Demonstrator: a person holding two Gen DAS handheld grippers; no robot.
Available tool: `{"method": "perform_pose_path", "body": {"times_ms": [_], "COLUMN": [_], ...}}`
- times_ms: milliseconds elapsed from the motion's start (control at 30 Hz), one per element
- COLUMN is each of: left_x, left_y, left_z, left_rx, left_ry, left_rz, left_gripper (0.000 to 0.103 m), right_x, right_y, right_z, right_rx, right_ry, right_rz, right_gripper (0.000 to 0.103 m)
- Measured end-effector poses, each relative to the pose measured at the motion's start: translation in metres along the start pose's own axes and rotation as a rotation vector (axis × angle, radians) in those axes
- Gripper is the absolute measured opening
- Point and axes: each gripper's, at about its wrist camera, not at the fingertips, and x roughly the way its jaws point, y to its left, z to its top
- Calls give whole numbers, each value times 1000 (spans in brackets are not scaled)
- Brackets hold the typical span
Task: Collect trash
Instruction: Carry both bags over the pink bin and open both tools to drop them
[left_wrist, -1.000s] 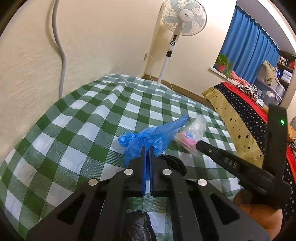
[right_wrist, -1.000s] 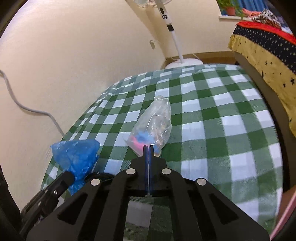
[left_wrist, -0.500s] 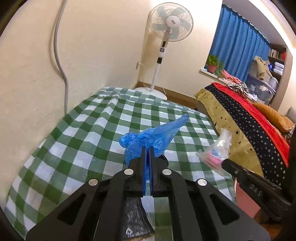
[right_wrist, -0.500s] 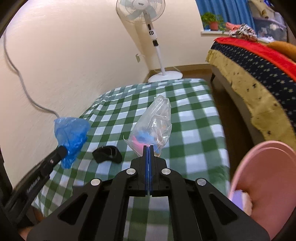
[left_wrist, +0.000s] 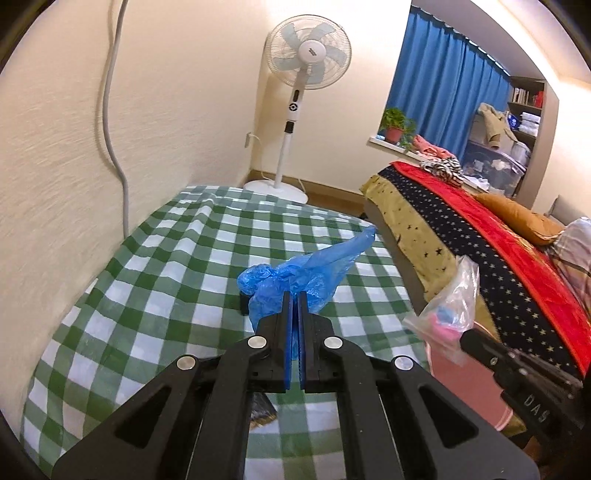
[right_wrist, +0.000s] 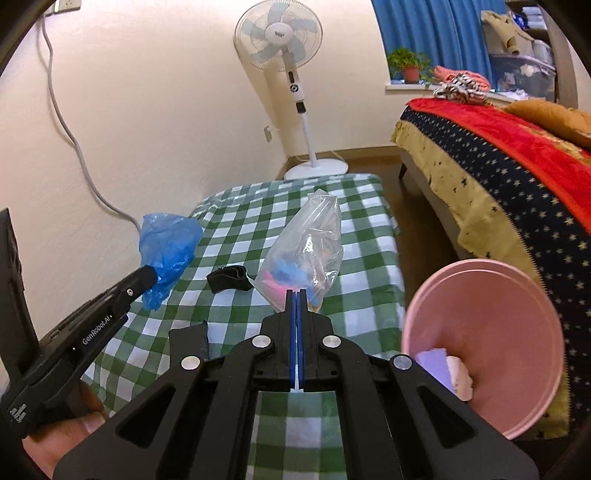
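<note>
My left gripper (left_wrist: 294, 295) is shut on a crumpled blue plastic bag (left_wrist: 306, 269) and holds it above the green checked table (left_wrist: 177, 266). From the right wrist view the same blue bag (right_wrist: 168, 251) hangs at the left gripper's (right_wrist: 147, 275) tip. Pinched in my shut right gripper (right_wrist: 296, 293) is a clear plastic bag (right_wrist: 308, 251) with pink and blue bits inside; it also shows as the clear bag (left_wrist: 448, 299) at the right of the left wrist view. A pink bin (right_wrist: 487, 332) stands at the table's right side with some trash inside.
Two black scraps (right_wrist: 229, 277) (right_wrist: 188, 339) lie on the checked cloth (right_wrist: 236, 221). A standing fan (left_wrist: 306, 70) is behind the table by the wall. A bed with a red and starred cover (left_wrist: 480, 229) runs along the right. A grey cable (left_wrist: 114, 110) hangs down the wall.
Both grippers have risen and pulled back from the table with their bags. The right gripper swung right, so the pink bin has come into its view.
</note>
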Motion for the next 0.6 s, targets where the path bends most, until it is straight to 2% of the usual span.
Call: {"method": "perform_pose_path", "body": {"times_ms": [333, 600], "left_x": [-8, 0], "left_y": [-33, -55], "left_z": [-13, -20], "left_rx": [47, 66], "left_ry": [8, 23], "left_rz": [-86, -128], "left_gripper": [2, 2], "right_x": [-35, -41], "right_y": [-18, -37], "right_z": [0, -5], "right_rx": [29, 50], "right_ry": [-46, -61], "right_rz": [-67, -136], "right_gripper": [0, 0]}}
